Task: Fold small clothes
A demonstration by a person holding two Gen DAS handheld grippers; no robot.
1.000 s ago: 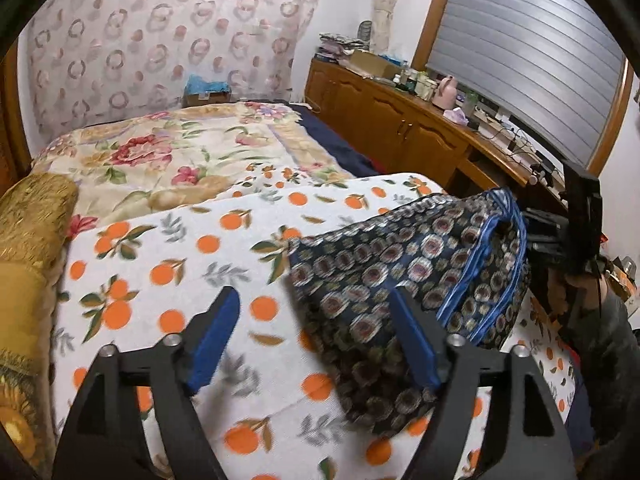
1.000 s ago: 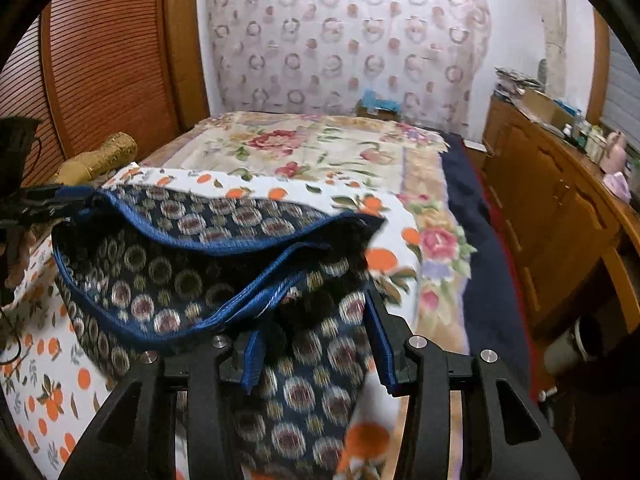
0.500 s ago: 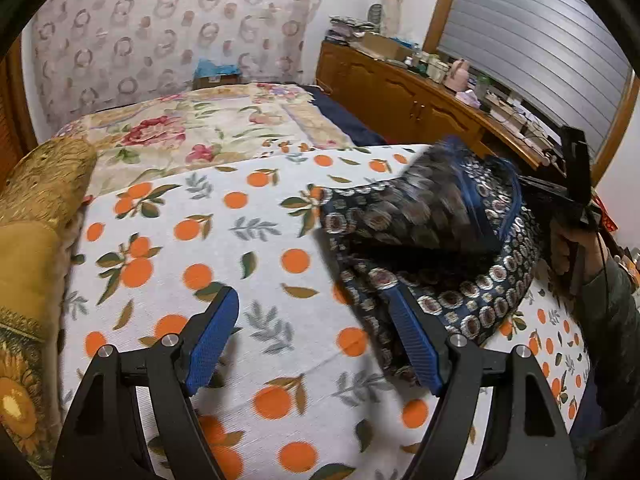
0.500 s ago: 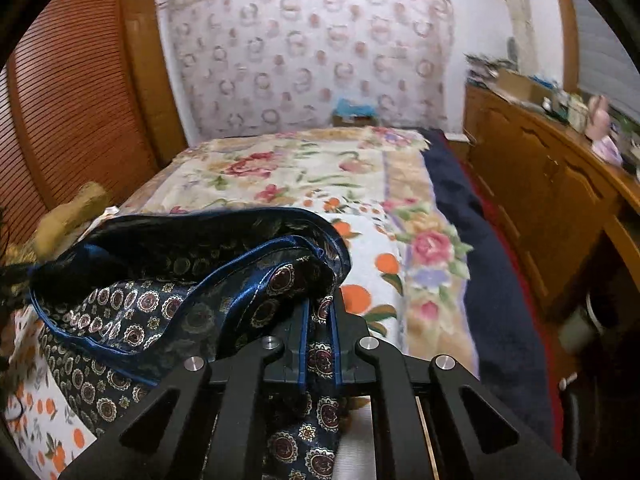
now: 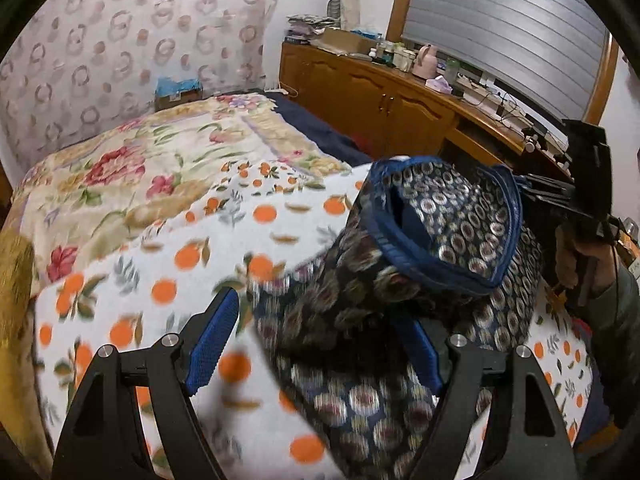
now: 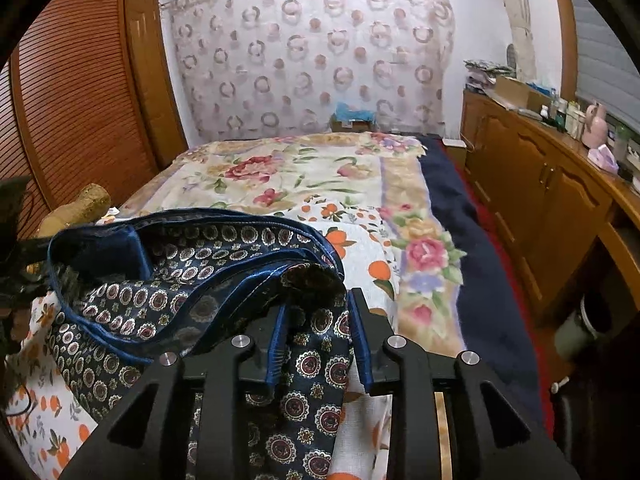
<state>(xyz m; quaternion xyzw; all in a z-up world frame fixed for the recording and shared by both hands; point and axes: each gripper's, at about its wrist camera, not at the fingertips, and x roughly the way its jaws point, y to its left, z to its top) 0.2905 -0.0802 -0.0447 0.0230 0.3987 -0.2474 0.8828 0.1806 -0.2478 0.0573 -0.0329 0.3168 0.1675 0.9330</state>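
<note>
A small dark blue garment with a ring pattern and bright blue trim (image 5: 448,240) lies partly lifted over the orange-print cloth (image 5: 168,280) on the bed. My left gripper (image 5: 320,344) is open, its right finger under the garment's lower edge, holding nothing. My right gripper (image 6: 320,340) has its jaws partly apart with the garment's fabric (image 6: 224,280) draped between and over them; the waistband stands raised. The right gripper also shows at the right edge of the left wrist view (image 5: 576,200).
A floral quilt (image 6: 304,176) covers the far bed. A wooden cabinet with clutter (image 6: 552,168) runs along the right. A gold cushion (image 6: 76,208) lies at the left, by slatted wooden doors (image 6: 72,92). A patterned curtain (image 6: 312,52) hangs behind.
My right gripper's jaws have opened from shut to partly apart, with the garment still raised. My left gripper has moved in toward the garment; its right finger now sits under the fabric.
</note>
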